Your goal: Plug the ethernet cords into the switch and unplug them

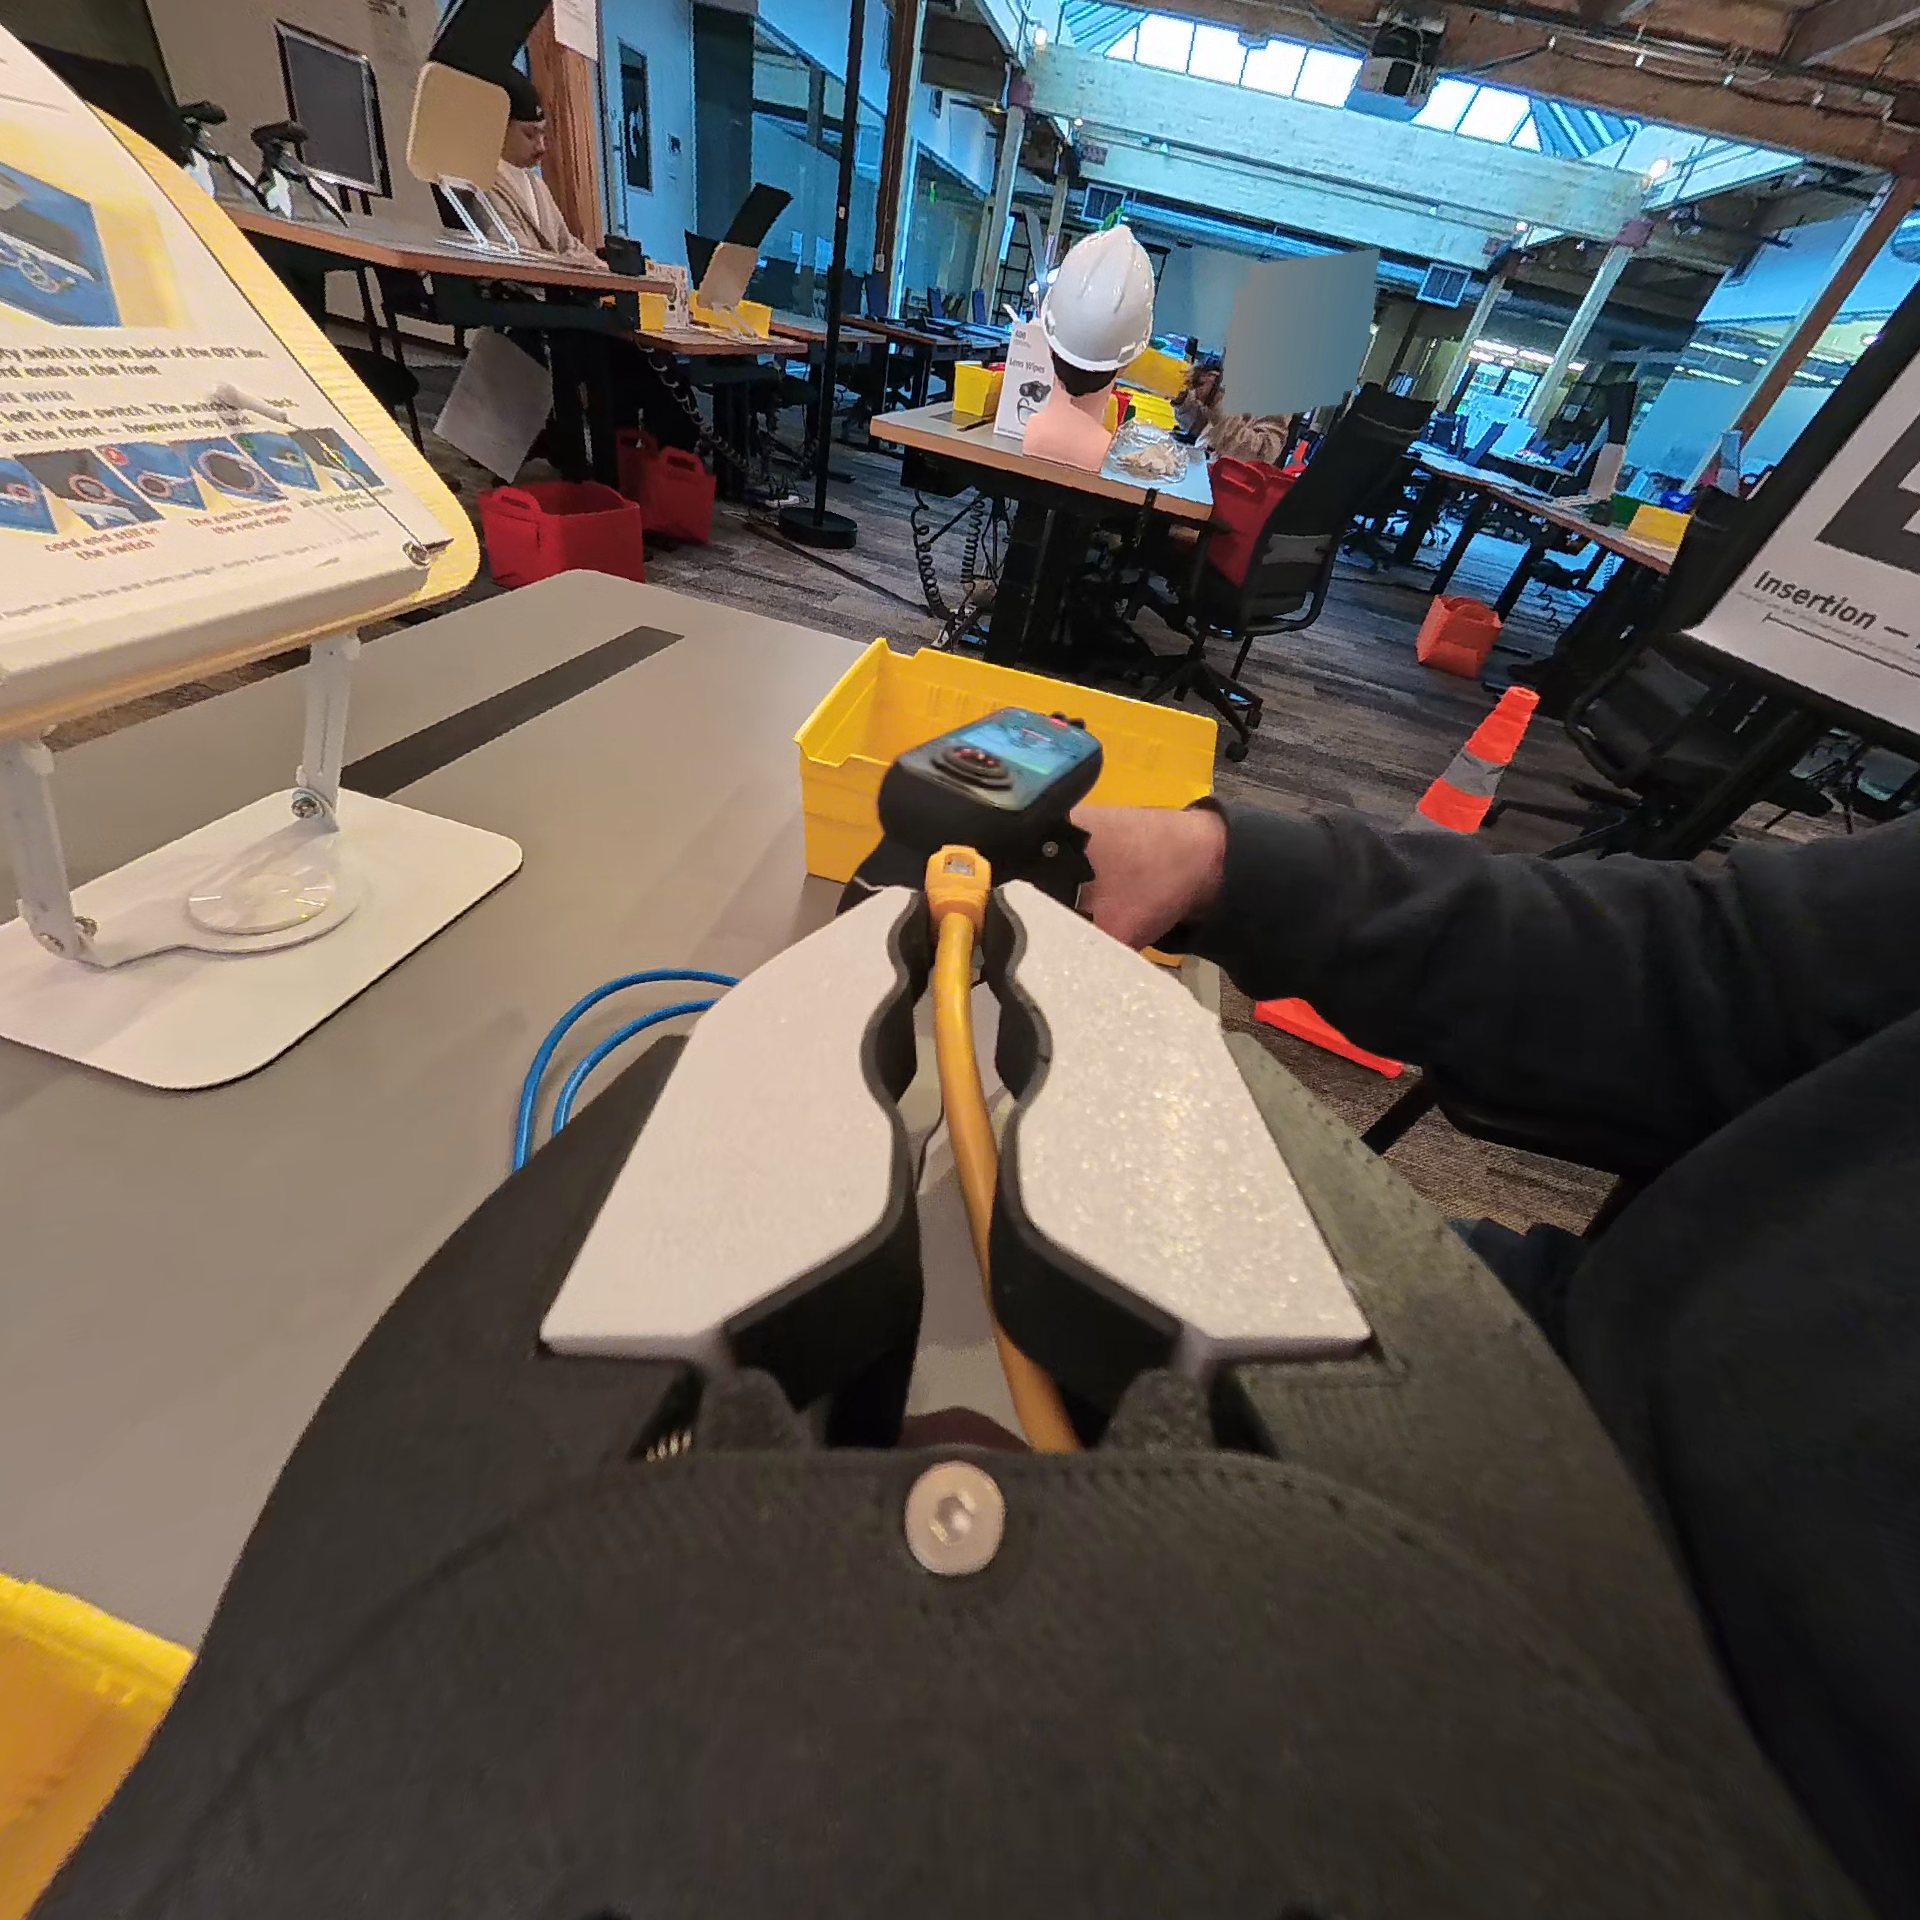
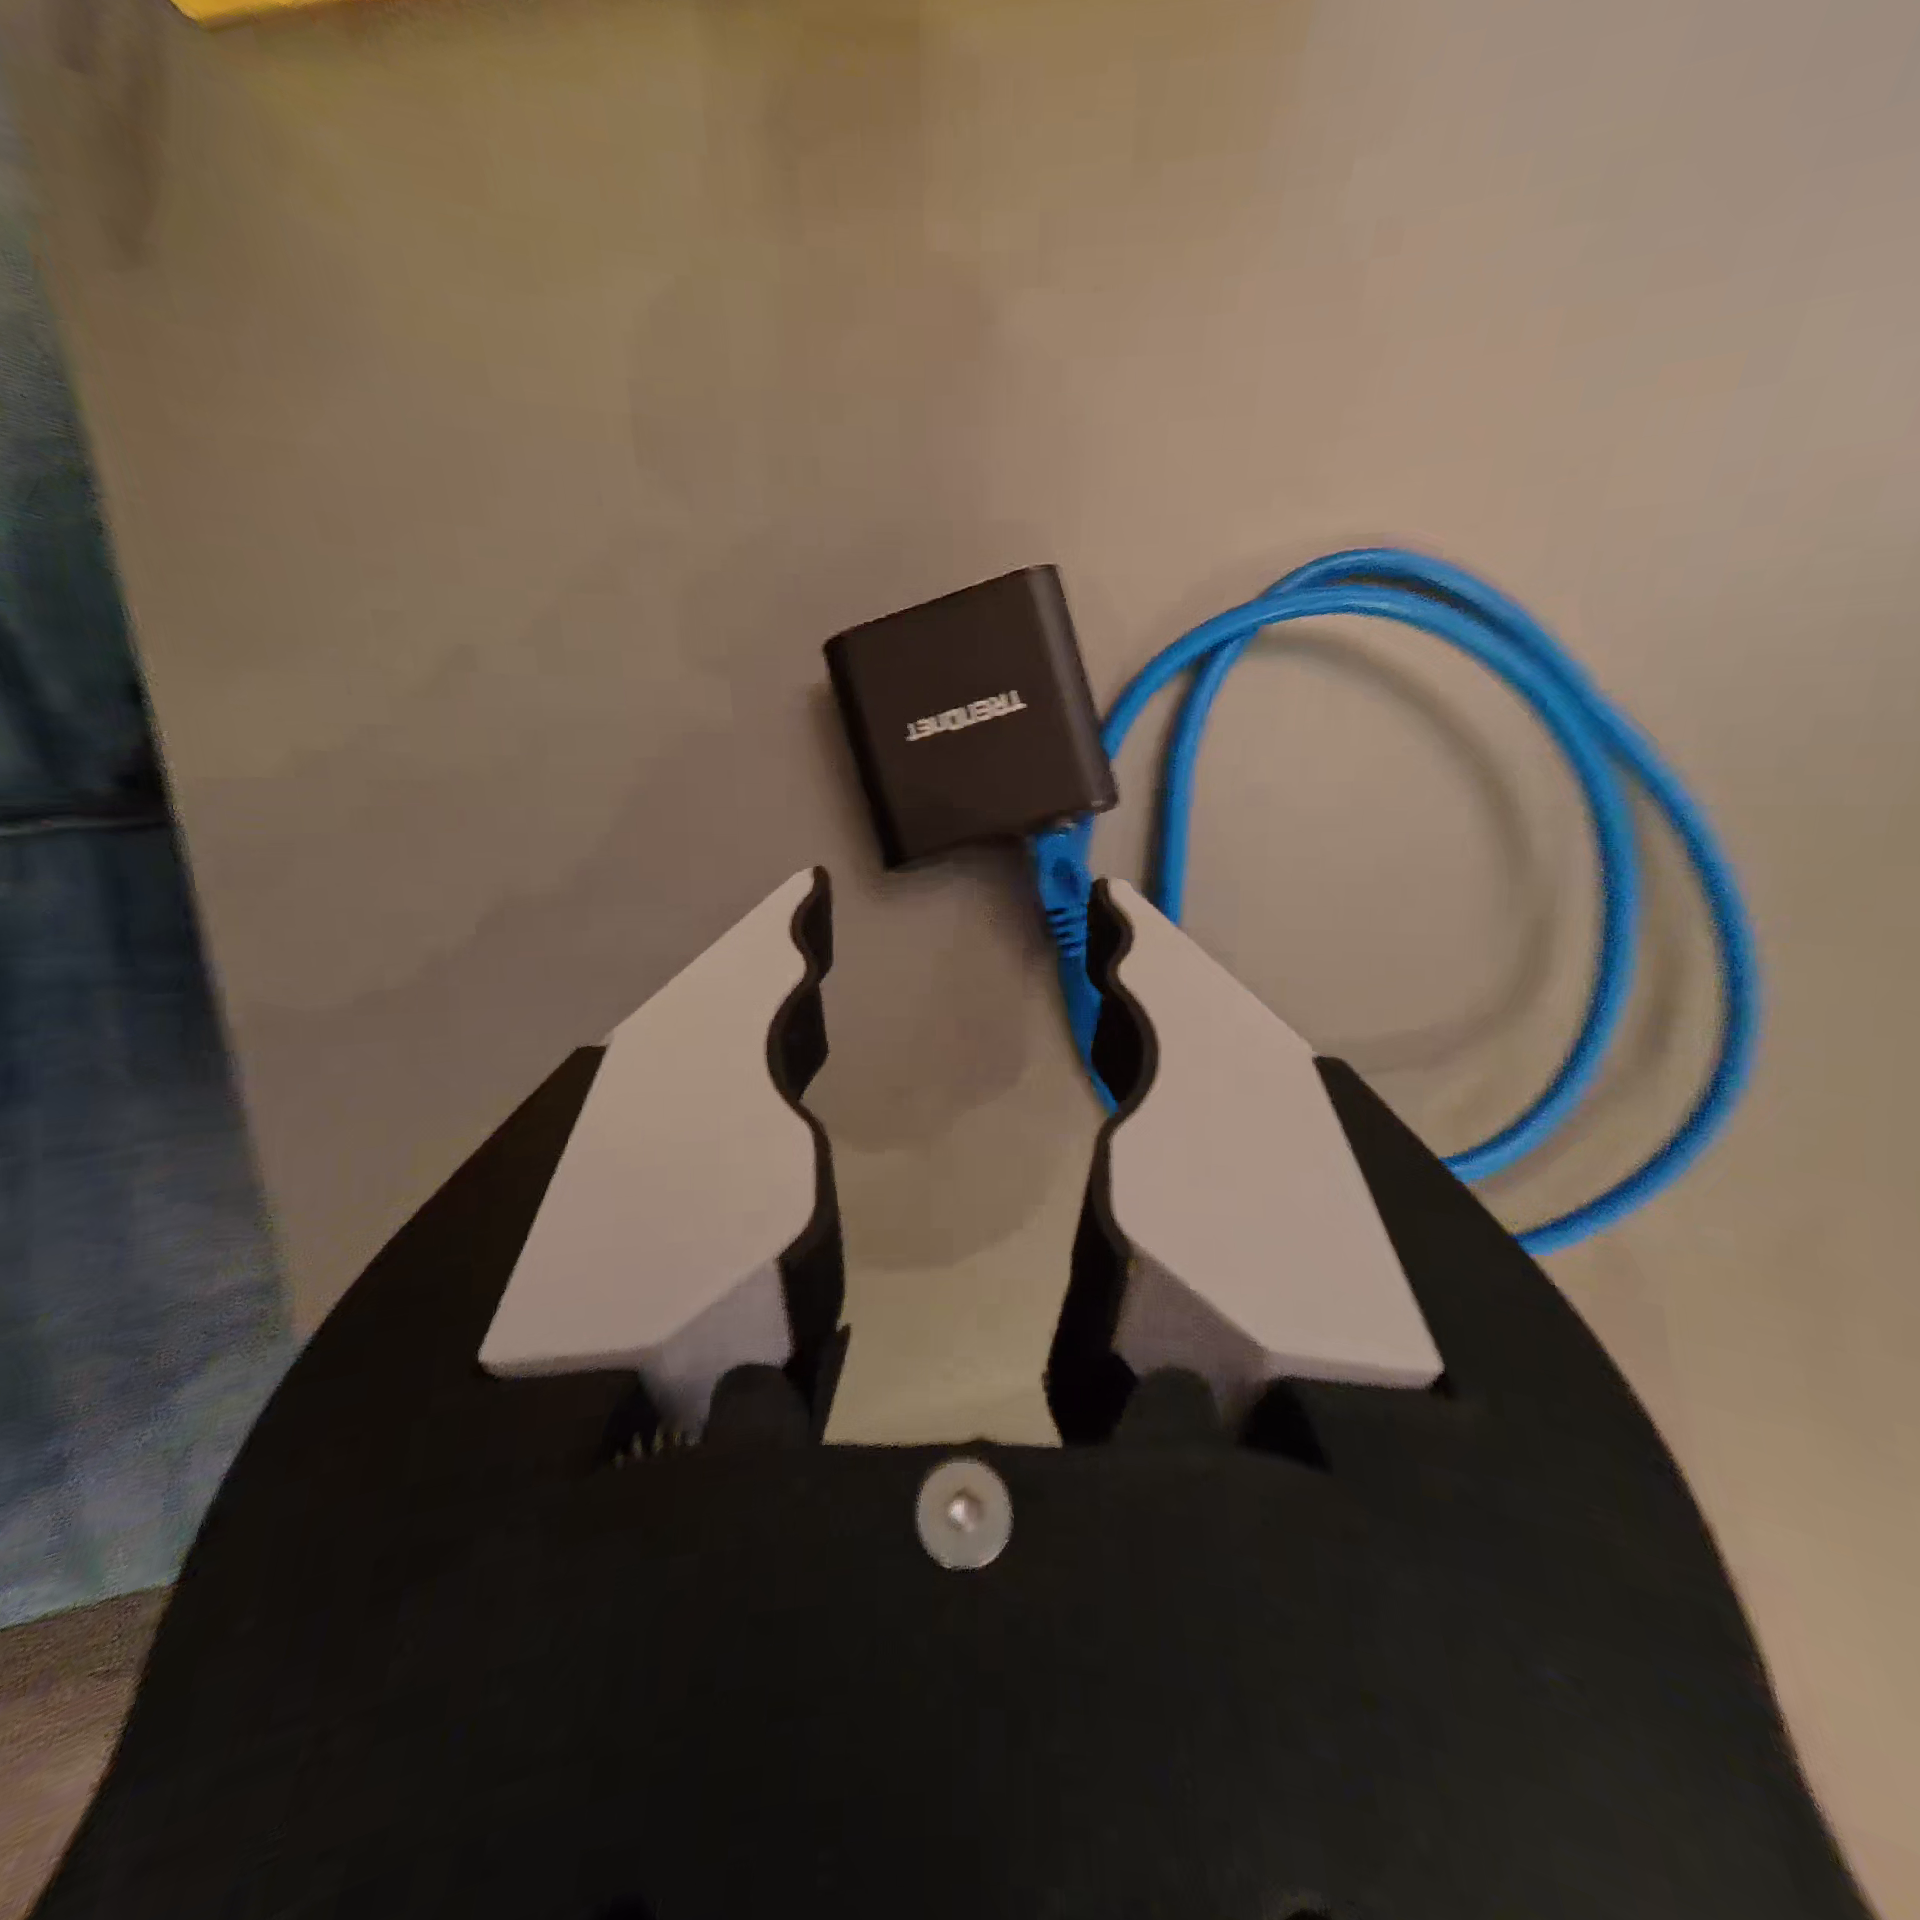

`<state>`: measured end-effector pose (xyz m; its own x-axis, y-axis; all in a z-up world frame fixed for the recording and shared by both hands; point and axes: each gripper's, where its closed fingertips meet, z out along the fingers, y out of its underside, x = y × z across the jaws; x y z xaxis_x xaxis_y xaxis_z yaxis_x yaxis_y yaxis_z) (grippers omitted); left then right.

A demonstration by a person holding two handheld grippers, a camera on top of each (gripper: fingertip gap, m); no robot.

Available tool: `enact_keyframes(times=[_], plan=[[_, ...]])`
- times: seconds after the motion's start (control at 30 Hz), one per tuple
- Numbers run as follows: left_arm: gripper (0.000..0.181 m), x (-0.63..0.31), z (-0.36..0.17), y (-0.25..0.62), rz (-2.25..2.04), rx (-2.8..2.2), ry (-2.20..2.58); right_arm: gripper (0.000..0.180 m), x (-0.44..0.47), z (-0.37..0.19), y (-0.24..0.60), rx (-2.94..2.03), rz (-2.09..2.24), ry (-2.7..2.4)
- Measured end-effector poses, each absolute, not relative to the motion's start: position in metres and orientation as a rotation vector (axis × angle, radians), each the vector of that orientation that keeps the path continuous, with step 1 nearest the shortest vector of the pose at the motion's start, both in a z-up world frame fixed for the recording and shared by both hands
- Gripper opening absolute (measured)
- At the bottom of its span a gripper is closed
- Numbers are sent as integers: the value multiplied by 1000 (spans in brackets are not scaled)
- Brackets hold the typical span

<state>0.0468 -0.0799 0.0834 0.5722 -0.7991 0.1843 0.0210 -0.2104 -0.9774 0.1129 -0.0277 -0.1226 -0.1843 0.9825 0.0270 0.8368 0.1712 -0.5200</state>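
Left gripper (image 1: 951, 914) is clamped on one yellow ethernet cord (image 1: 961, 1049); the cord runs up between the two grey fingers (image 1: 769, 1132) and its plug (image 1: 954, 864) sticks out past the tips, free in the air.

Right gripper (image 2: 958, 904) has its jaws apart, nothing between them, pointed down at the grey table (image 2: 520, 520). One black switch (image 2: 966, 717) lies flat on the table just ahead of the tips. One blue ethernet cord (image 2: 1621, 831) is plugged into the switch's near edge; its plug (image 2: 1062, 873) sits beside the right fingertip, contact not clear. The rest of the blue cord lies in about two loops to the right of the switch.

Cord count: two, one yellow, one blue. Switch count: one.

From the left wrist view, the right gripper's body (image 1: 992, 774) shows farther off, held by a hand (image 1: 1143, 873) in a dark sleeve (image 1: 1507, 935). Behind it stands one yellow bin (image 1: 997, 748) at the far table edge; its contents can't be seen. A second yellow bin's corner (image 1: 62, 1714) shows bottom left, contents also not visible. One instruction board (image 1: 187, 416) on a white stand (image 1: 260, 914) sits on the left of the table.
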Motion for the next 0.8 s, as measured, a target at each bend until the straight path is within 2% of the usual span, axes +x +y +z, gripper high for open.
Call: enact_keyframes(times=[0.03, 0.07, 0.13, 0.53, 0.8], plan=[[10, 47, 84, -80, -860, -1617, 669, 54, 113, -124, -23, -1686, 527, -2096], [10, 47, 84, -80, -857, -1617, 672, 64, 114, -129, -21, -1658, 501, -2105], [10, 48, 84, -81, -858, -1616, 674, 71, 111, -139, -19, -1593, 485, -2120], [10, 47, 83, -79, -859, -1619, 670, 64, 87, -159, -31, -1483, 830, -2071], [10, 49, 81, -79, -857, -1624, 677, 62, 85, -159, -32, -1465, 867, -2103]])
